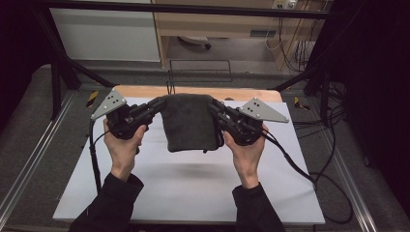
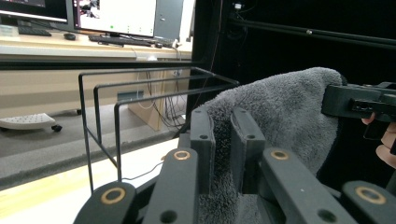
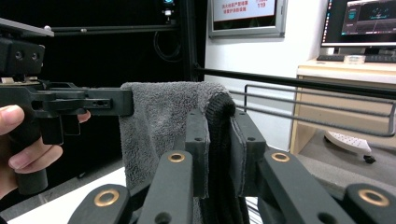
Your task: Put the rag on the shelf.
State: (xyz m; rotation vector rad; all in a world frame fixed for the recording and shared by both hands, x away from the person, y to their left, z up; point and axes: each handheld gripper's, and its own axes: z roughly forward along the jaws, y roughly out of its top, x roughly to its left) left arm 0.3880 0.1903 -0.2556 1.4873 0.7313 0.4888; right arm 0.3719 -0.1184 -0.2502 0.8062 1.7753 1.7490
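Observation:
A dark grey folded towel hangs in the air above the white table, held by its two upper corners. My left gripper is shut on the towel's upper left corner; in the left gripper view the pile is pinched between the black jaws. My right gripper is shut on the upper right corner, where the folded edge sits between its jaws. The towel's lower edge hangs free and casts a shadow on the table.
A black wire rack stands beyond the far edge of the table, in front of a wooden desk. Cables trail off the right side. Metal rails run along both sides of the table.

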